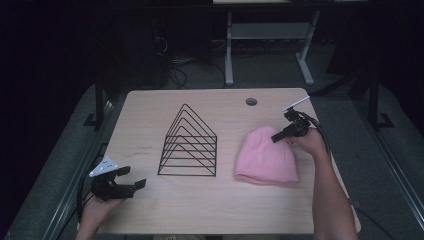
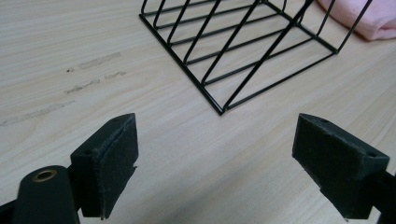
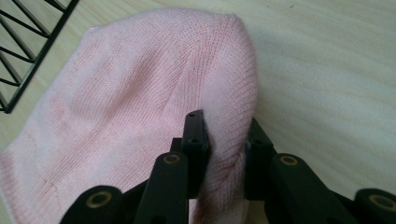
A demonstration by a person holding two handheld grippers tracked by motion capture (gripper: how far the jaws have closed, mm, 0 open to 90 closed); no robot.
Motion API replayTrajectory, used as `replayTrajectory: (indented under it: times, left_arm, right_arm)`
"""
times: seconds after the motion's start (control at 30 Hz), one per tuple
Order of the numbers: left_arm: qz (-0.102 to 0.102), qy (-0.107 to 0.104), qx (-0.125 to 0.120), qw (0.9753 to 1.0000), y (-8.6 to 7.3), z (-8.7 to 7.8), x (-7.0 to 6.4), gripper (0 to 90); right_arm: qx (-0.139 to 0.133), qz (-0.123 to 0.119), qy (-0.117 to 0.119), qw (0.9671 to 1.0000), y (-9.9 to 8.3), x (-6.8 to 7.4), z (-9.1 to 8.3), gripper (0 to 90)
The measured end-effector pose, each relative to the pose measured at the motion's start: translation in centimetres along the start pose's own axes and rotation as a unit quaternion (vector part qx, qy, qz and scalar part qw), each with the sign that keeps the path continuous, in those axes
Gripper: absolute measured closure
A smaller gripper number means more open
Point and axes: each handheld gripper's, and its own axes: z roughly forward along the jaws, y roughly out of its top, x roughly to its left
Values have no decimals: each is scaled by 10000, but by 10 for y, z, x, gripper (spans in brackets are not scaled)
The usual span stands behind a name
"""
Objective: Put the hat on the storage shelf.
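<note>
The right gripper (image 1: 280, 136) is held by the person's right hand (image 1: 309, 142) at the right side of the table (image 1: 150, 112). Its 2 black jaws are closed on a fold of the pink knitted hat (image 1: 267, 155), at the hat's right upper edge. In the right gripper view, the right gripper (image 3: 227, 140) is seen with a ridge of the pink knitted hat (image 3: 135, 98) pinched between the jaws, and the knitted fabric is raised a little there. The rest of the hat lies flat on the wood, with its rounded top pointing away from the person and its wide band toward the near edge.

The left gripper (image 1: 131, 179) is held by the left hand (image 1: 95, 209) near the front left corner of the table. Its jaws are spread wide and nothing is between them. In the left gripper view, the left gripper (image 2: 215, 168) is seen low over bare wood, with 2 dark pads well apart.

Between the 2 grippers a black wire rack (image 1: 189, 142) of triangular frames is standing, just beside the hat on its left. A round hole (image 1: 251, 101) is cut in the table near the far edge.
</note>
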Motion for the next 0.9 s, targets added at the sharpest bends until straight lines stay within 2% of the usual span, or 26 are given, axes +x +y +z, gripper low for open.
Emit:
replayTrajectory:
  times: [0.07,0.2,0.3,0.4,0.67,0.9]
  left_arm:
    - [-93,-64,5,9999,3,0,3,146]
    - [-111,-159,13,9998,8,-1,8,149]
    - [-89,-222,36,9997,13,-1,11,153]
    - [55,-267,15,9996,19,-3,13,191]
    - [248,-475,125,9985,39,-5,11,191]
    - [368,-543,132,9978,55,-6,9,184]
  right_arm:
    - [-68,22,29,10000,-4,-1,-3,755]
    - [-219,-7,96,9997,-9,0,-13,757]
    - [-372,-81,147,9992,-10,7,-24,757]
    - [-492,-243,156,9984,-8,16,-36,757]
    - [-802,-561,206,9950,2,42,-69,764]
    - [-921,-736,173,9929,7,56,-85,767]
